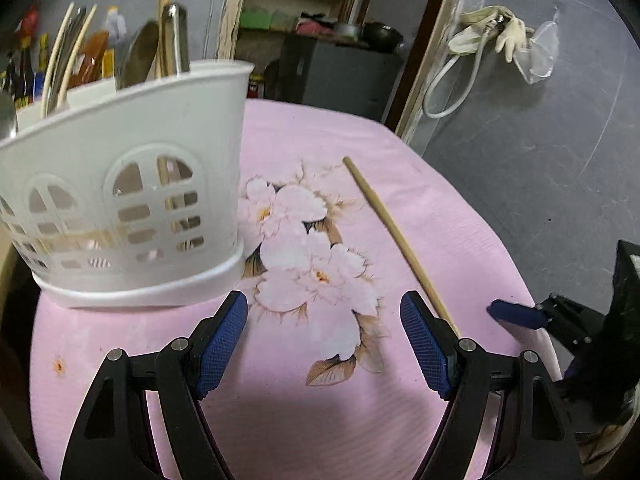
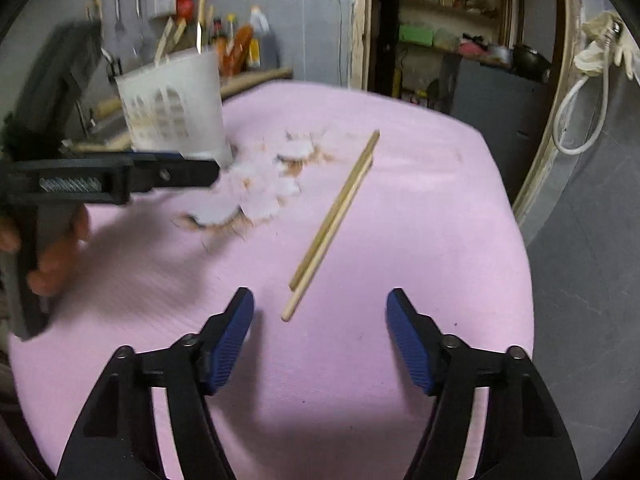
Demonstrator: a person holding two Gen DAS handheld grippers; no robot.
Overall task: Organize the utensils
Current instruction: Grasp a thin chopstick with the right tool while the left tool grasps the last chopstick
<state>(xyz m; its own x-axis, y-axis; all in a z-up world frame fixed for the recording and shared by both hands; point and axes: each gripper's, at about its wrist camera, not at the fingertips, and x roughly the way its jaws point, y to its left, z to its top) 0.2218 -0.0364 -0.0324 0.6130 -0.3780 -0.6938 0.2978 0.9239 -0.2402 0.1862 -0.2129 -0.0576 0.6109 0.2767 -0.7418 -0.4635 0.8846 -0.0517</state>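
A white slotted utensil holder (image 1: 120, 184) (image 2: 176, 108) stands on the pink flowered cloth (image 1: 460, 208) (image 2: 420, 200), with chopsticks, a spoon and a metal handle sticking out of it. Two wooden chopsticks (image 2: 336, 216) lie side by side on the cloth; the left wrist view shows them as one stick (image 1: 400, 240). My left gripper (image 1: 324, 304) is open and holds nothing, just in front of the holder, with the stick by its right finger. My right gripper (image 2: 320, 298) is open above the cloth. The sticks' near end shows between its fingertips, untouched by the pads.
A hand (image 2: 60, 256) holds the left gripper's handle at the left. Bottles (image 1: 28, 68) stand behind the holder. An open doorway with shelves (image 2: 448, 28) lies beyond the table. A glove and white cable (image 1: 480, 40) hang on the right wall. The cloth's right edge drops to grey floor (image 2: 592, 280).
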